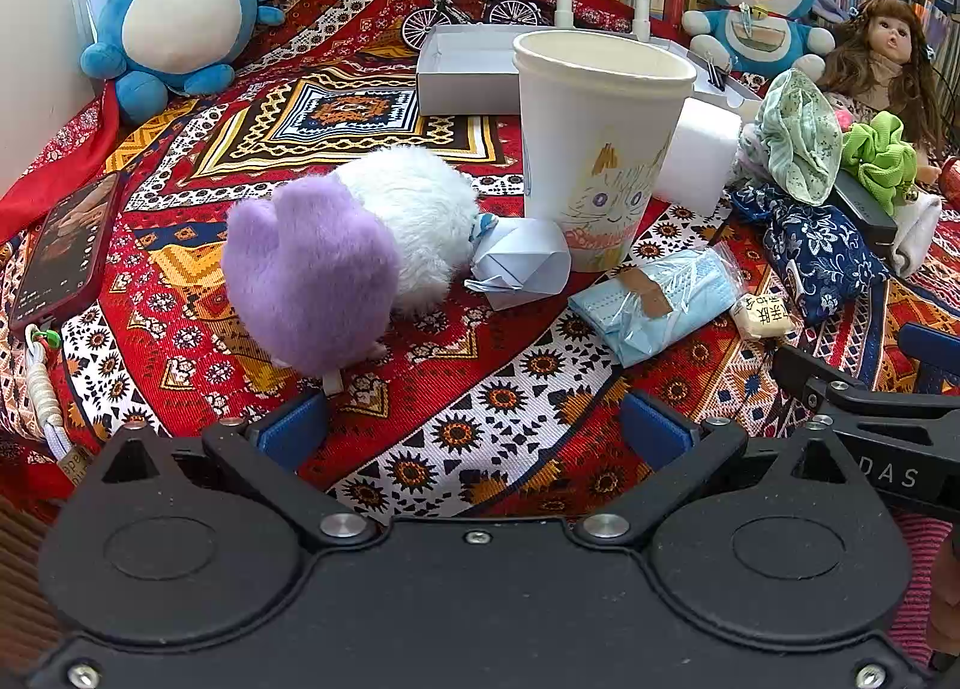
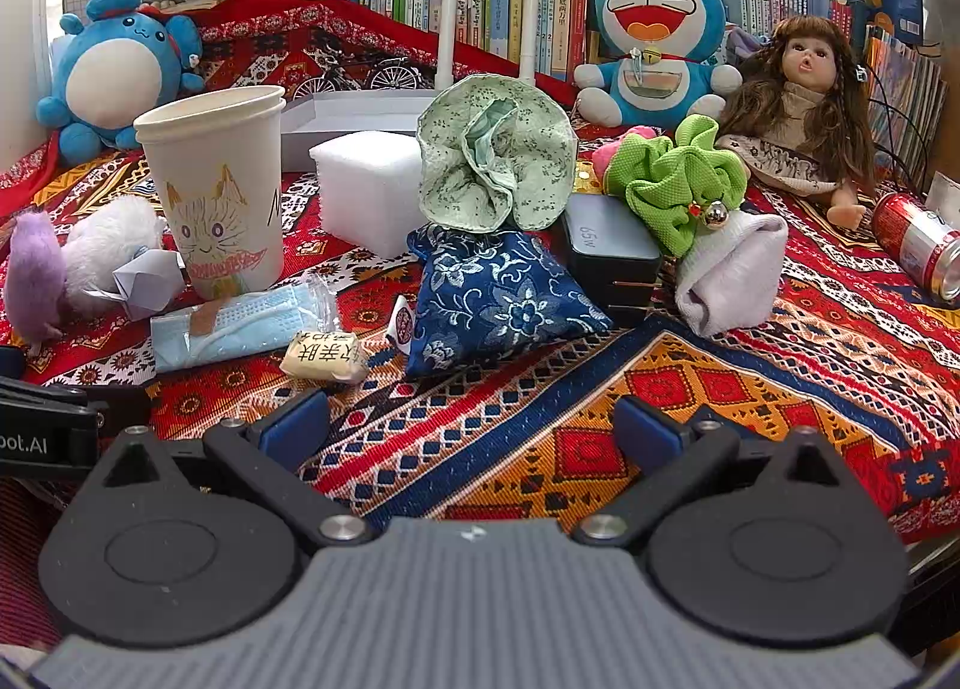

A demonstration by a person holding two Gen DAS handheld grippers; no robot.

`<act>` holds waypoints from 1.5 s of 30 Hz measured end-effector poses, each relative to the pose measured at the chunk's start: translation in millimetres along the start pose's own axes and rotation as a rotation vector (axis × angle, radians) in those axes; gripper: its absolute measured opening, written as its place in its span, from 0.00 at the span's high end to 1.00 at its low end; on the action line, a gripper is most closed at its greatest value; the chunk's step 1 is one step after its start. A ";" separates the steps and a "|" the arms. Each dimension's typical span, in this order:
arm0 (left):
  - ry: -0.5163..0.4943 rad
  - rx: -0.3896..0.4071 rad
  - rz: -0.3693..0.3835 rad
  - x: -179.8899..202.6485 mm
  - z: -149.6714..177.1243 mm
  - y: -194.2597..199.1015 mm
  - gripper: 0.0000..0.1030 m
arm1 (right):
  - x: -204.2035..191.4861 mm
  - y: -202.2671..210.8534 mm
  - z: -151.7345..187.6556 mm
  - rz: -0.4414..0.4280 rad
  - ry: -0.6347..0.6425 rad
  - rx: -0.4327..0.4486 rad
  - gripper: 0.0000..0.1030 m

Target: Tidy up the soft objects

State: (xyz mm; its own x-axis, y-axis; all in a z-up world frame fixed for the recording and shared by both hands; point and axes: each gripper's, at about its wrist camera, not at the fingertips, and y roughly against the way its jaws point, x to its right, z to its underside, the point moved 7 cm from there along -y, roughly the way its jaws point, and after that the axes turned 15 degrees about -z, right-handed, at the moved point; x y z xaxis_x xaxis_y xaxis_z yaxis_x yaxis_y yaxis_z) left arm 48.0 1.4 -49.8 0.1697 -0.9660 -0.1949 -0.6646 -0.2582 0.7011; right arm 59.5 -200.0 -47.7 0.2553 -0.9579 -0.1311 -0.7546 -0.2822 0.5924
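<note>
Purple-and-white fuzzy plush toy (image 1: 342, 251) lay slumped on the patterned cloth (image 1: 480, 407), touching a folded paper piece (image 1: 522, 263) beside the paper cup (image 1: 600, 149); left claw (image 1: 474, 431) and right claw (image 2: 474, 431) both gaped wide, empty.

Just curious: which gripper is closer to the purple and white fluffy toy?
Left. The left gripper sits just in front of the fluffy toy; the right gripper is further off, with the toy far to its left.

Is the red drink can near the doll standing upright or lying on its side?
Lying on its side. In the right wrist view the red can rests lengthwise on the patterned cloth, its silver end facing the camera.
</note>
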 end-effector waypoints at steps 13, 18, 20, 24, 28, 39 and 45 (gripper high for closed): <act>0.000 0.000 0.000 0.0 -0.1 0.0 0.00 | -0.1 -0.1 0.1 0.000 0.000 0.000 0.00; 0.000 0.000 0.000 0.0 -0.1 0.1 0.00 | -0.4 0.1 0.1 0.000 0.000 0.000 0.00; 0.000 0.000 0.000 0.0 -0.3 0.2 0.00 | -0.5 0.2 0.2 0.000 0.000 0.000 0.00; 0.002 0.003 0.000 0.4 -0.1 0.2 0.00 | -0.8 0.0 -0.1 0.000 0.000 0.000 0.00; 0.000 0.014 0.006 -1.0 0.4 0.7 0.00 | -1.1 -0.7 -0.5 -0.005 0.002 -0.001 0.00; 0.026 0.082 0.018 -9.8 3.8 -0.5 0.00 | 3.0 -0.6 1.4 -0.047 0.022 0.015 0.00; 0.060 0.100 0.040 -15.8 3.2 5.1 0.01 | 3.5 -0.2 2.3 -0.042 0.022 0.025 0.00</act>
State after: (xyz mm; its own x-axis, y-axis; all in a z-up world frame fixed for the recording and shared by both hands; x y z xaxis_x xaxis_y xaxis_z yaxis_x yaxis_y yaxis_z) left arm 39.7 15.4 -45.4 0.1828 -0.9752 -0.1245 -0.7405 -0.2199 0.6350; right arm 59.1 -203.4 -50.2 0.3000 -0.9439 -0.1379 -0.7578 -0.3237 0.5665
